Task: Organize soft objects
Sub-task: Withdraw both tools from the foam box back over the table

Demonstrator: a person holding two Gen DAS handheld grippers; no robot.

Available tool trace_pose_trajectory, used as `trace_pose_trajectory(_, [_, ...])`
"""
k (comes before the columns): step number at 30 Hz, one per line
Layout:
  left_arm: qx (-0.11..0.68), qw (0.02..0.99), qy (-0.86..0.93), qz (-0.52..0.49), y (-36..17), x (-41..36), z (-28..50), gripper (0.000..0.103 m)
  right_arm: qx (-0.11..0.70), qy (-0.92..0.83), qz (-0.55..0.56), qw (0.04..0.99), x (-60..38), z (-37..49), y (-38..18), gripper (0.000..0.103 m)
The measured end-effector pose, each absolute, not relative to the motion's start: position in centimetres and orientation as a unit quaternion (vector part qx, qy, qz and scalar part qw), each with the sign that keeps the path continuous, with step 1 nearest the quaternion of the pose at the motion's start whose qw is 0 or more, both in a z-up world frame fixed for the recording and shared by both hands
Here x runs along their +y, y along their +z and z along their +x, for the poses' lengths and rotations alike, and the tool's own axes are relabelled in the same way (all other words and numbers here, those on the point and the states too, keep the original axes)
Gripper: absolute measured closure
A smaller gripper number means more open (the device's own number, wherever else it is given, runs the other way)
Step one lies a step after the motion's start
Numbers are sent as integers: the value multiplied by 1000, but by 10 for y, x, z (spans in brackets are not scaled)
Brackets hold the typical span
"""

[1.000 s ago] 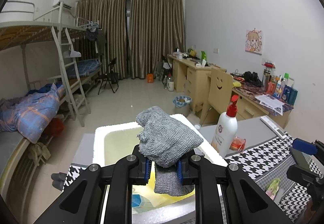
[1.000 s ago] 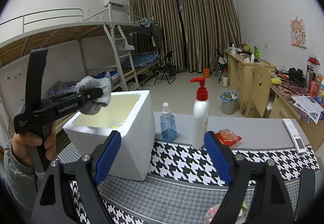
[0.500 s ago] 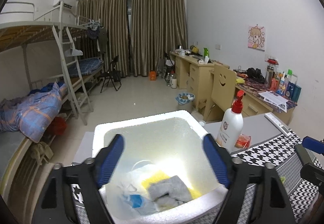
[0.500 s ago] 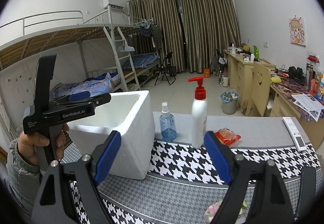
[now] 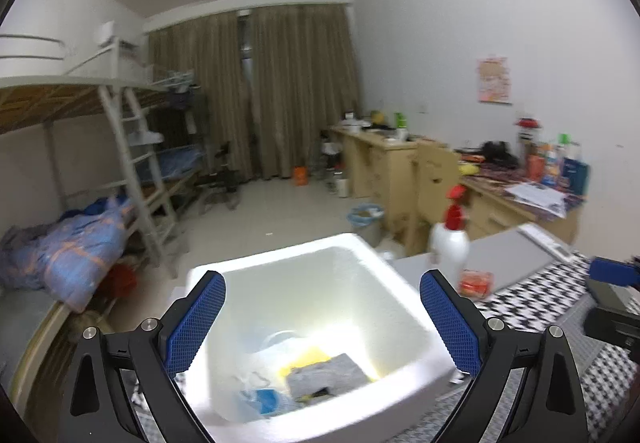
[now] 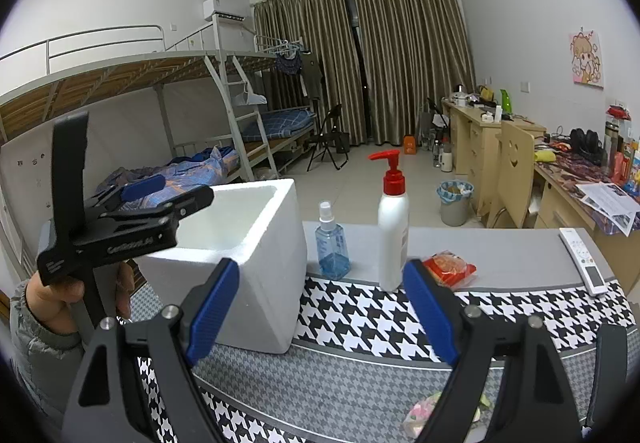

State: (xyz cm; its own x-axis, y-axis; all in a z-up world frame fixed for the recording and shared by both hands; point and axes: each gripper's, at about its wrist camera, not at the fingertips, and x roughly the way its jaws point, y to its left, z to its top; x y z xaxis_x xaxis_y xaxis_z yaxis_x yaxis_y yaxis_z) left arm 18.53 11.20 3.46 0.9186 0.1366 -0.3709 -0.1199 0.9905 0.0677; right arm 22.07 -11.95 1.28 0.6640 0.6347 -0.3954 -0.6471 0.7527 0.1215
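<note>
A white foam box (image 5: pixel 408 327) stands on the table's left end; it also shows in the right wrist view (image 6: pixel 276 243). A grey knitted cloth (image 5: pixel 326 375) lies at its bottom on yellow (image 5: pixel 306 357) and blue (image 5: pixel 264 399) items. My left gripper (image 5: pixel 322 323) is open and empty above the box's near side; it also shows in the right wrist view (image 6: pixel 168 199). My right gripper (image 6: pixel 322 315) is open and empty over the houndstooth tablecloth (image 6: pixel 380 327). A pink-and-green soft item (image 6: pixel 424 411) lies near the front edge.
A white pump bottle (image 6: pixel 394 239), a blue spray bottle (image 6: pixel 331 243), an orange packet (image 6: pixel 450 269) and a remote (image 6: pixel 582 259) stand on the table behind the cloth. A bunk bed (image 6: pixel 160 115) is left, desks (image 6: pixel 492 147) right.
The left gripper opened and dropped the grey cloth into the foam box, then drew back and up a little. The right gripper barely moved.
</note>
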Motion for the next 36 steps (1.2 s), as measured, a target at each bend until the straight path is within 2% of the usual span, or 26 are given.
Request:
trace_pose_trajectory(6, [173,981,82,33,35,103,175,3,207,355,-5,911,-124,219,13,16])
trace_pose_trajectory(18, [153,984,79,-37,39,104,152,1,194,347,6,917,-149,206,14,16])
trace_pose_trajectory(36, [142,989,44,1,38,54,122,1,183,302,11,936,-187,188,8,16])
